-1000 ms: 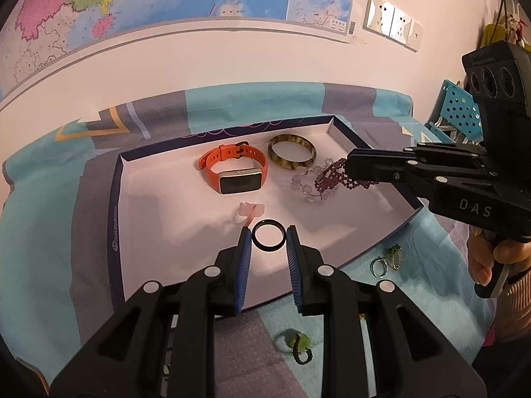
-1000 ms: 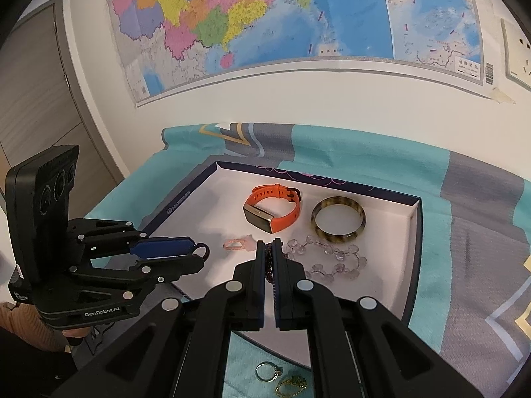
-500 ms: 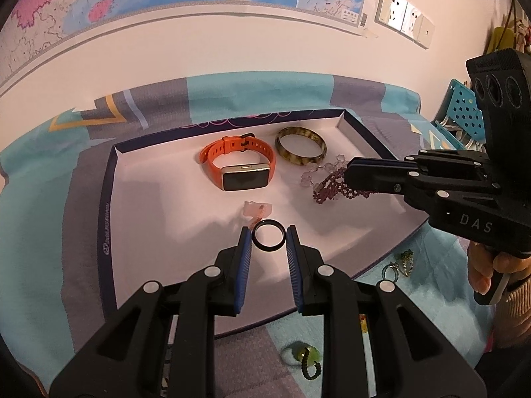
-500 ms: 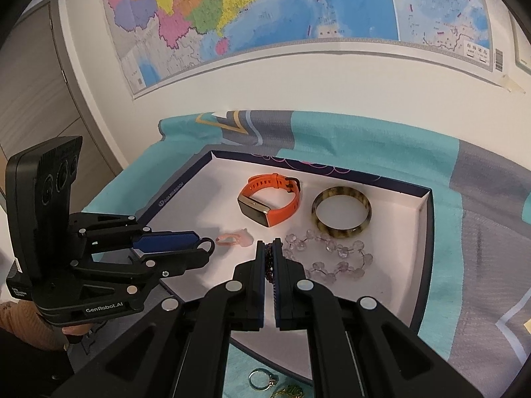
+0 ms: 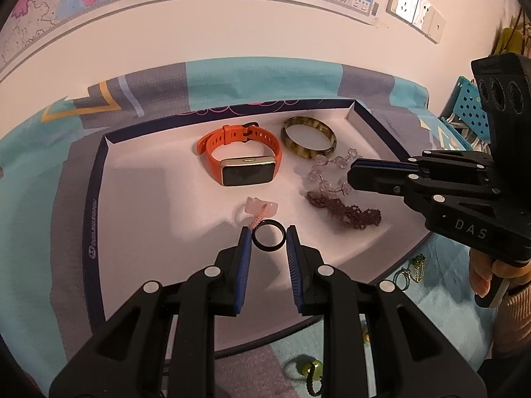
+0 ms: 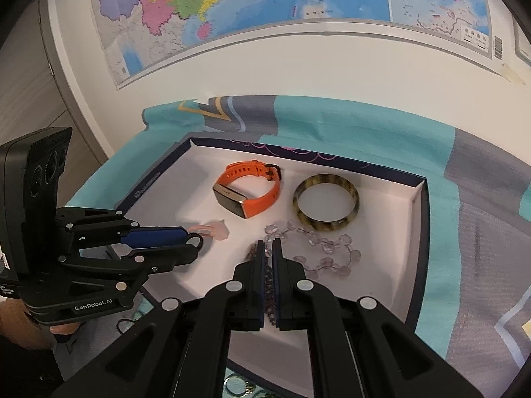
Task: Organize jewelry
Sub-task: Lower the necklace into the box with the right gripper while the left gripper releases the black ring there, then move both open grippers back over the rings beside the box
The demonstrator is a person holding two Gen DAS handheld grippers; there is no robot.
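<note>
Lettering reads "DAS" on the right hand-held gripper, pinching a dark bead strand draped into the tray, and "GenRobot.AI" on the left, clamping a black ring.

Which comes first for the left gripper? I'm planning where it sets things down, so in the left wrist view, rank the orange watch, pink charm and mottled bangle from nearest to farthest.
From the left gripper, which holds a black ring:
1. Pink charm, just beyond the fingertips, slightly left.
2. Orange watch, mid-tray, straight ahead.
3. Mottled bangle, near the tray's far wall, ahead to the right.
</note>
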